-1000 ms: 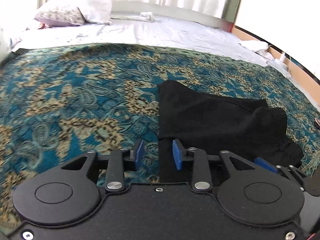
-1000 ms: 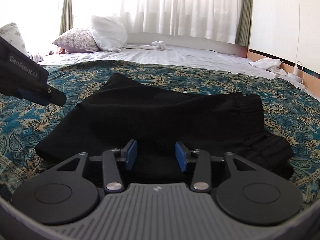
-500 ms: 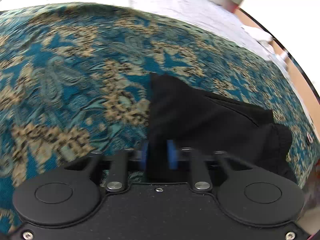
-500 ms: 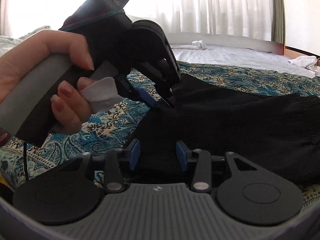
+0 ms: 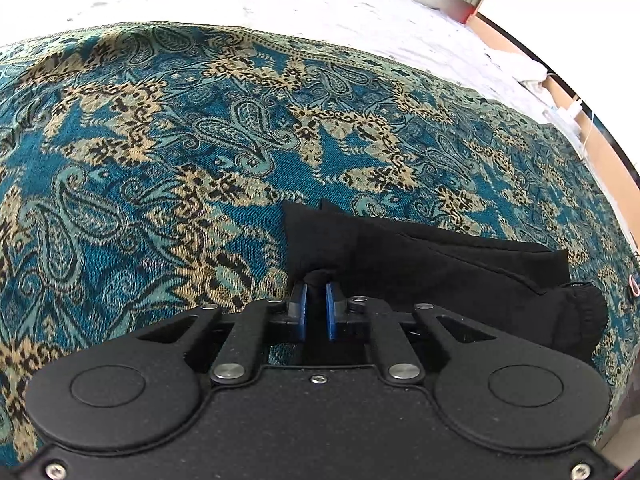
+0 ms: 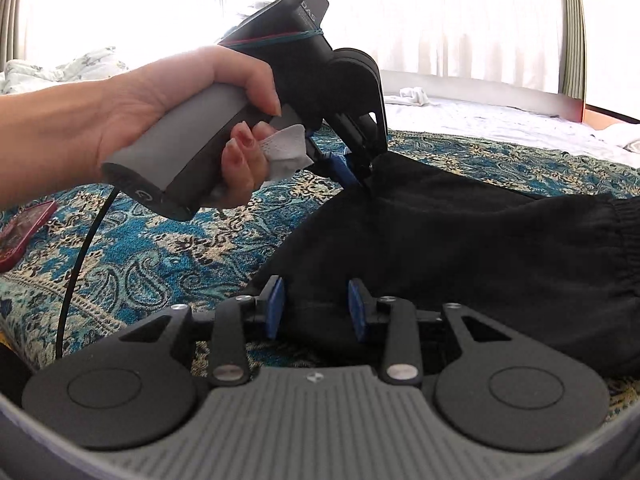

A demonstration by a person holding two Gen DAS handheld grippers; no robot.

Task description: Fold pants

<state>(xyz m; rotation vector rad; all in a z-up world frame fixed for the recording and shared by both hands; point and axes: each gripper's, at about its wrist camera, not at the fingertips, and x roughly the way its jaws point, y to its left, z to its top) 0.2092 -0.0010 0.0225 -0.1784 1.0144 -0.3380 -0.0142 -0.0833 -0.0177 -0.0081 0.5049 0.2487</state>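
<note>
At nine o'clock in the right wrist view we see a red phone (image 6: 25, 229) lying flat on the teal paisley bedspread (image 6: 168, 248). Just right of it, our left hand (image 6: 168, 112) wraps the grey handle of the left gripper (image 6: 357, 178), a white scrap of tissue (image 6: 285, 151) pinched under the fingers and a black cable (image 6: 82, 252) hanging from the handle's base. That gripper points down toward one o'clock and is clenched on a corner of the black pants (image 6: 472, 256), the cloth drawn up into a small peak at its tips.

From its own camera, the left gripper (image 5: 315, 307) shows both blue pads (image 5: 303, 312) pressed together on a bunched fold of the pants (image 5: 440, 264), which spread from the centre out toward three o'clock across the bedspread (image 5: 180, 140). A white sheet (image 5: 320, 4) covers the bed at twelve o'clock beyond the bedspread's edge.

Back in the right wrist view, at six o'clock, the right gripper (image 6: 315, 307) has its jaws closing with the near edge of the pants between them; the blue pads (image 6: 274, 304) stand apart from each other and we cannot tell that they press the cloth. The pants lie flat from the centre to three o'clock, the ribbed waistband (image 6: 624, 232) at the far right. Bright curtains (image 6: 460, 20) fill twelve o'clock.
</note>
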